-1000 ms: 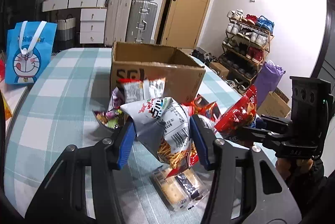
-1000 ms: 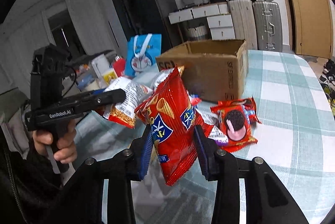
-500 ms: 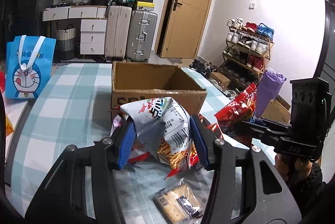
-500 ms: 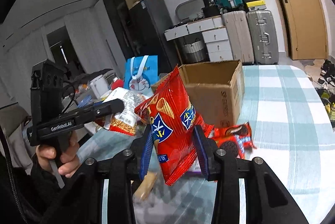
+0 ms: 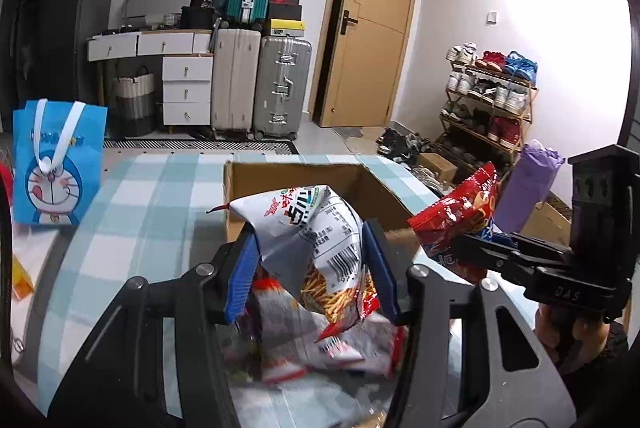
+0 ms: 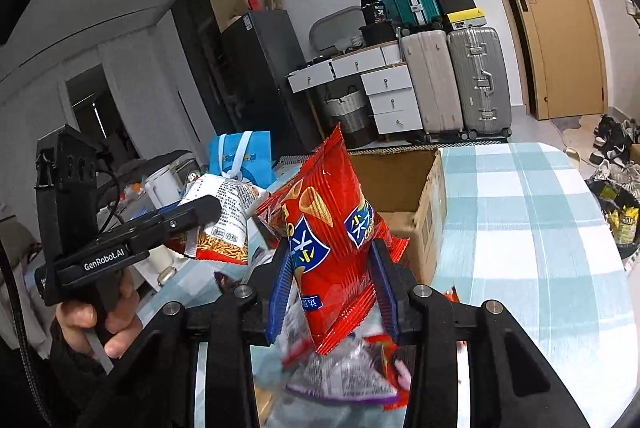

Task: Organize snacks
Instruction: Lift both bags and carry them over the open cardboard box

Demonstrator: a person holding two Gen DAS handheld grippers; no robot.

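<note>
My left gripper [image 5: 310,270] is shut on a silver bag of stick snacks [image 5: 316,232], held in the air in front of the open cardboard box [image 5: 256,172]. My right gripper [image 6: 330,286] is shut on a red bag of cone snacks [image 6: 332,228], also lifted, just short of the same cardboard box [image 6: 432,224]. In the left wrist view the red bag [image 5: 460,216] and the right gripper [image 5: 464,248] show at the right. In the right wrist view the silver bag [image 6: 224,212] and the left gripper [image 6: 208,208] show at the left. Several loose snack packs [image 5: 320,352] lie blurred on the checked tablecloth beneath.
A blue cartoon gift bag [image 5: 56,164] stands on the table's left side. The checked table [image 6: 528,220] stretches right of the box. Suitcases [image 5: 260,80], white drawers and a shoe rack [image 5: 488,100] line the walls behind. A person's hand [image 6: 96,320] holds the left gripper's handle.
Both grippers have risen with their bags and moved closer to the box. The loose packs on the table have dropped lower in both views, and the box opening now shows.
</note>
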